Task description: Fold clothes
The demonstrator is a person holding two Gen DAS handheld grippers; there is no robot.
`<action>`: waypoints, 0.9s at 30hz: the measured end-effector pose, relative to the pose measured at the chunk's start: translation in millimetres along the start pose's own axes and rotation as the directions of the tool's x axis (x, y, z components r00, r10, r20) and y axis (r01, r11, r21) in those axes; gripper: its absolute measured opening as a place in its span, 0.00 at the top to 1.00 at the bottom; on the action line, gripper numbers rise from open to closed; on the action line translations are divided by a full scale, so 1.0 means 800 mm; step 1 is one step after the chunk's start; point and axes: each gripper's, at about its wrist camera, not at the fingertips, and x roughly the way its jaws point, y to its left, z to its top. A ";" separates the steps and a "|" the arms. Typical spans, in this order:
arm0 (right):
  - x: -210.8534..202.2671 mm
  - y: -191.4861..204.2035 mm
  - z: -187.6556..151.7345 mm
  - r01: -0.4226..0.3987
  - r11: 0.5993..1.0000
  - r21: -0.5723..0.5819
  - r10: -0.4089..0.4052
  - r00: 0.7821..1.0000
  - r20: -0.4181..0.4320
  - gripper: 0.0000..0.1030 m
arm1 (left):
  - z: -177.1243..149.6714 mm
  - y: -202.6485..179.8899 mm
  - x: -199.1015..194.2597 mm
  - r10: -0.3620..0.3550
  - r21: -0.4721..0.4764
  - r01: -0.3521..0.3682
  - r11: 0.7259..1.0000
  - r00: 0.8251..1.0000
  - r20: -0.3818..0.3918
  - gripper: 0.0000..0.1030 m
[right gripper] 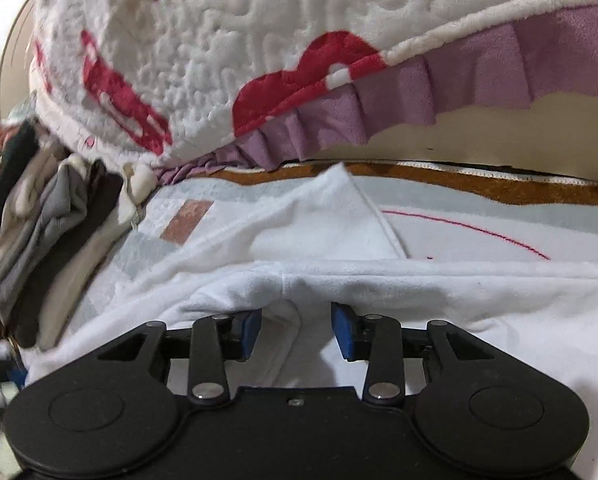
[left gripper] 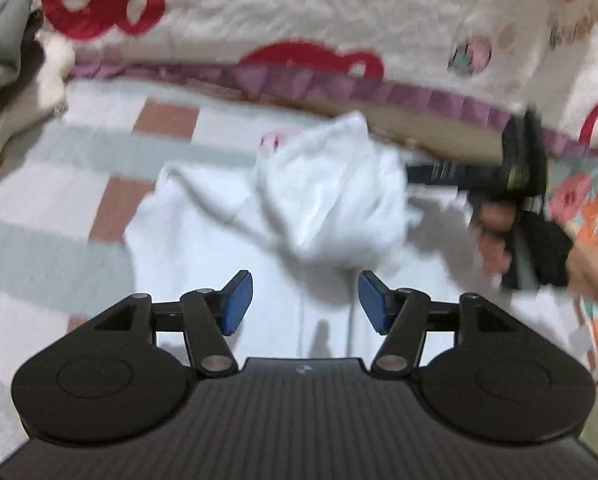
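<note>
Right now the left gripper point(left gripper: 305, 300) has its blue pads point(left gripper: 238, 302) apart, with nothing between them. It hangs over the flat near part of the white garment point(left gripper: 227, 240), not touching it. Farther out, the right gripper point(left gripper: 431, 172) reaches in from the side to a puffed-up bunch of the same cloth. In its own view, the right gripper point(right gripper: 295, 330) is partly open, and a fold of the white cloth lies between its pads point(right gripper: 251, 332); I cannot tell if they press it. The garment lies on a checked mat point(left gripper: 59, 200), its far part near the mat's back edge, by a frilly blanket point(left gripper: 299, 8). It looks soft, light and floppy, so grab it at an edge or corner.
</note>
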 end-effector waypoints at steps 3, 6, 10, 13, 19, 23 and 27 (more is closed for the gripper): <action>0.002 -0.021 0.010 -0.054 0.980 0.190 0.057 0.998 -0.011 0.54 | -0.010 -0.004 0.022 0.005 0.057 -0.001 0.998 0.997 -0.079 0.44; 0.002 -0.020 0.008 -0.052 0.972 0.230 0.059 0.998 -0.022 0.54 | -0.012 -0.017 0.041 0.049 0.109 -0.045 0.993 0.998 -0.029 0.44; 0.006 -0.006 0.006 -0.025 0.989 0.149 0.031 0.999 -0.034 0.54 | 0.004 -0.032 0.080 0.066 0.168 -0.067 0.984 0.998 0.009 0.44; 0.015 -0.021 0.018 -0.080 0.961 0.266 0.100 0.993 -0.060 0.53 | 0.017 -0.039 0.098 0.067 0.181 -0.071 0.981 0.997 0.030 0.44; 0.040 -0.048 0.045 -0.086 0.881 0.465 0.166 0.977 -0.135 0.52 | 0.055 -0.029 0.112 0.128 0.077 -0.135 0.988 0.988 0.091 0.98; 0.035 0.003 0.049 -0.011 0.992 0.123 0.029 0.990 -0.141 0.52 | 0.072 -0.011 0.108 0.129 0.001 -0.131 0.991 0.979 0.160 0.98; 0.029 -0.004 0.041 -0.050 0.993 0.109 0.058 0.995 -0.079 0.52 | 0.080 -0.013 0.113 0.167 0.058 -0.179 0.982 0.970 0.177 0.98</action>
